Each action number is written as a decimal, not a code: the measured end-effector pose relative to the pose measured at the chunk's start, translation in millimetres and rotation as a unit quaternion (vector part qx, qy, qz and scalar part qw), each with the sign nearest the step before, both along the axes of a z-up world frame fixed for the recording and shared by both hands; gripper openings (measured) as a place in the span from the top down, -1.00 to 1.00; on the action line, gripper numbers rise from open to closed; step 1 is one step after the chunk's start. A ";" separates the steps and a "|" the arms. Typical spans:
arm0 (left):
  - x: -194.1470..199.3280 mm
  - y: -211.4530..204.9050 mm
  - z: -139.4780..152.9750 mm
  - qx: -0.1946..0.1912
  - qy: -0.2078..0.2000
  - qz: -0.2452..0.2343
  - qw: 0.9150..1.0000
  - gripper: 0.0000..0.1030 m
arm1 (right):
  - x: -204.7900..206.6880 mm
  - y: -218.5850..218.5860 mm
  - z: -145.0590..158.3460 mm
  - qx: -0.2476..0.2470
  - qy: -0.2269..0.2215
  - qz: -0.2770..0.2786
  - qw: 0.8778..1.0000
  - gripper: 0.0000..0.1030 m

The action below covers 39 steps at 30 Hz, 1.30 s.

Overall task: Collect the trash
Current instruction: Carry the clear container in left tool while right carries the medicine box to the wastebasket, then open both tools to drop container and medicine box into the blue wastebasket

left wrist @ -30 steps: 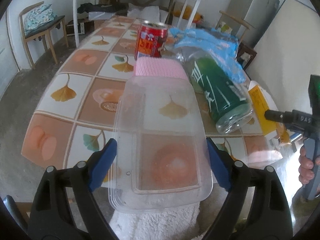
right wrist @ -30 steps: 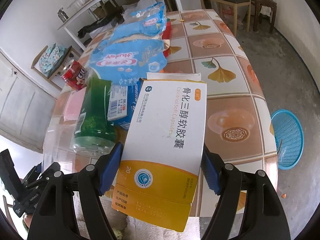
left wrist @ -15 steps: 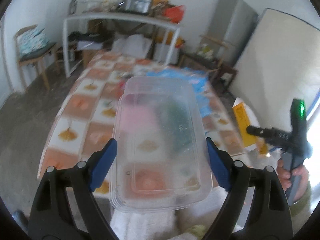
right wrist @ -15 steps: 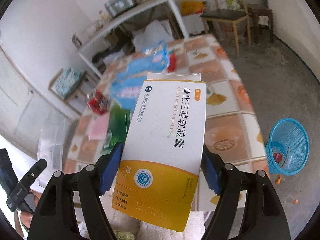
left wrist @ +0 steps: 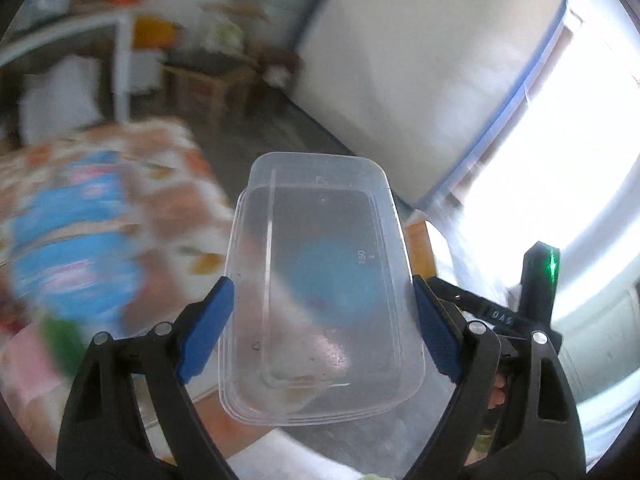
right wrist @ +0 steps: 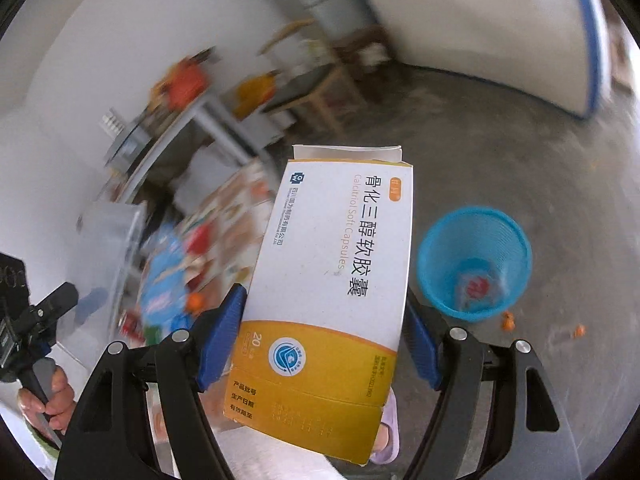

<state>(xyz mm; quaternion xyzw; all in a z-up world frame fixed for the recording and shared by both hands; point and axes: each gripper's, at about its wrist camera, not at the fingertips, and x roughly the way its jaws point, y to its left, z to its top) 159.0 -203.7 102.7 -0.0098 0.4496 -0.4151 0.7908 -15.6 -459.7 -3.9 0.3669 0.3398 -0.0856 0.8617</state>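
Left gripper (left wrist: 320,320) is clamped on a clear plastic container (left wrist: 320,288), right gripper (right wrist: 320,336) is clamped on a white-and-yellow medicine box (right wrist: 324,288).

Both items are pinched between the blue pads and held up in the air, off the table. Just past the box, a blue mesh basket (right wrist: 476,264) is seen on the grey floor, with some scraps inside and a few orange bits beside it. The patterned table (left wrist: 172,200), loaded with a blue bag (left wrist: 76,240), is blurred out on the left.
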 end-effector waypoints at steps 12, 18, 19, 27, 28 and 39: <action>73.4 -237.2 -177.2 0.150 0.187 -0.086 0.967 -0.62 | 11.2 -129.0 -168.3 0.158 0.077 -0.117 0.978 -0.40; 103.6 -290.2 -246.3 0.189 0.214 -0.067 0.956 -0.64 | 42.0 -170.2 -250.9 0.210 0.110 -0.153 0.959 -0.44; 104.5 -297.7 -252.2 0.193 0.213 -0.065 0.956 -0.64 | 46.4 -175.6 -258.9 0.215 0.111 -0.155 0.958 -0.46; 118.6 -331.1 -282.1 0.196 0.234 -0.058 0.951 -0.65 | 65.6 -212.3 -321.5 0.235 0.126 -0.171 0.949 -0.48; 118.3 -330.4 -282.4 0.195 0.233 -0.058 0.951 -0.66 | 65.5 -213.9 -323.6 0.237 0.121 -0.173 0.948 -0.48; 113.2 -318.9 -256.9 0.157 0.228 -0.049 0.960 -0.74 | 38.2 -216.8 -303.4 0.218 0.099 -0.191 0.952 -0.49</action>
